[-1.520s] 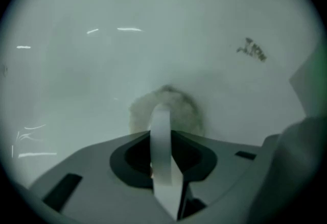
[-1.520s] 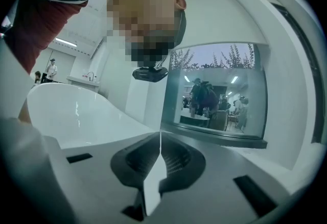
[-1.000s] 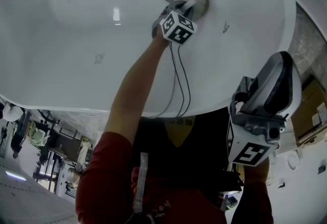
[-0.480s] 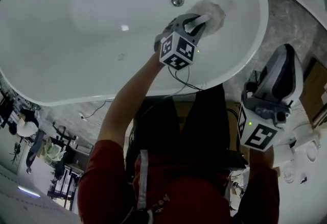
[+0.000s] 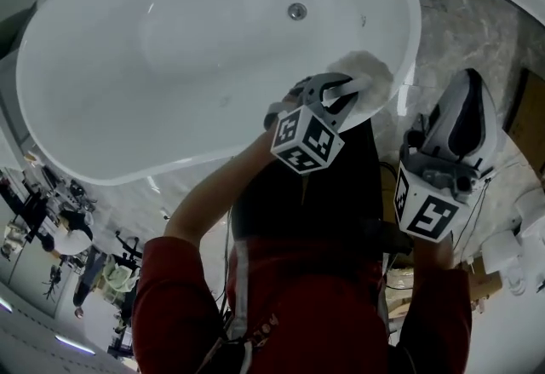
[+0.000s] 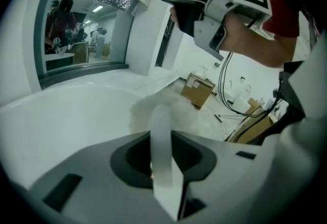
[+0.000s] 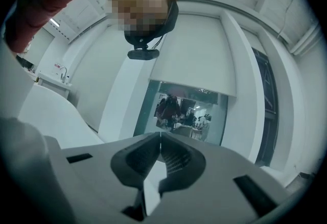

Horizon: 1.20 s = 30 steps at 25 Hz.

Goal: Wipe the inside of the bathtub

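A white oval bathtub (image 5: 102, 117) fills the upper head view, its drain (image 5: 296, 11) near the far end. My left gripper (image 5: 347, 89) is shut on a white cloth (image 5: 368, 72), which rests against the tub's near right rim. In the left gripper view the cloth (image 6: 176, 110) bunches just past the closed jaws of the left gripper (image 6: 161, 116), with the tub wall (image 6: 61, 116) to the left. My right gripper (image 5: 451, 129) hangs outside the tub to the right, clear of it. In its own view the right gripper (image 7: 159, 139) is shut on nothing and points up at a wall.
Grey marbled floor (image 5: 477, 23) borders the tub on the right. A cardboard box (image 6: 197, 90) and cables (image 6: 225, 90) lie on the floor beyond the rim. A glass window (image 6: 76, 39) with people behind it stands past the tub.
My left gripper has dragged the cloth from beside the drain back to the near right rim. The head view has pulled back, showing the whole tub. The right gripper stayed outside.
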Tool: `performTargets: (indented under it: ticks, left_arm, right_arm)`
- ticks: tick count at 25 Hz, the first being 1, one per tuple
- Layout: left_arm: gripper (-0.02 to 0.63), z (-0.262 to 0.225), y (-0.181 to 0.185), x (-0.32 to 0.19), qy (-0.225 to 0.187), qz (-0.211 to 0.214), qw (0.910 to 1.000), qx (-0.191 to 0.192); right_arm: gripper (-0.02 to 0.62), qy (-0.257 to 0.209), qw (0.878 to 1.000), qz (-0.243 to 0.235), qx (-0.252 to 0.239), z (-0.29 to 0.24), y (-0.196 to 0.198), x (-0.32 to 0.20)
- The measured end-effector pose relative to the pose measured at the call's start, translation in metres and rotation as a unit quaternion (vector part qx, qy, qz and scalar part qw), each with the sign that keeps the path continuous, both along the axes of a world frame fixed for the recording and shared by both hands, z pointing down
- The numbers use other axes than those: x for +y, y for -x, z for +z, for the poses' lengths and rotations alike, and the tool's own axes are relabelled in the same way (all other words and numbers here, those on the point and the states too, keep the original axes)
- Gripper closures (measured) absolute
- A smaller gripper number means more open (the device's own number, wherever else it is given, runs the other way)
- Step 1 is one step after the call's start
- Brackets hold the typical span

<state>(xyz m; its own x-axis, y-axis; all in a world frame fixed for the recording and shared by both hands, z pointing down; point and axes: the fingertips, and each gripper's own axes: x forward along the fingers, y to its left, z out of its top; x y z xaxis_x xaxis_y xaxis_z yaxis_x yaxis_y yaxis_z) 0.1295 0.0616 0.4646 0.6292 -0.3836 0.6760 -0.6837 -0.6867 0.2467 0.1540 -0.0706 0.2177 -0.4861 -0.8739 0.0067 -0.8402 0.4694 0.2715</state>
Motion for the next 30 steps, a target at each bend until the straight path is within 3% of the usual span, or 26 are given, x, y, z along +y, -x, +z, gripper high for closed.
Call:
performTargets:
  ticks: [8, 18, 30]
  left_arm:
    - [0.508, 0.033, -0.028, 0.004, 0.059, 0.01, 0.9982, -0.009]
    - [0.508, 0.09, -0.038, -0.001, 0.07, 0.046, 0.9957, -0.041]
    - [0.508, 0.2, -0.011, -0.019, 0.118, -0.005, 0.9904, -0.072]
  right_arm:
    - [0.581, 0.011, 1.0, 0.014, 0.001, 0.007, -0.029, -0.005]
    - [0.581, 0.044, 0.999, 0.003, -0.008, 0.054, -0.043, -0.02]
    - [0.581, 0.089, 0.993, -0.068, -0.019, 0.13, -0.01, -0.05]
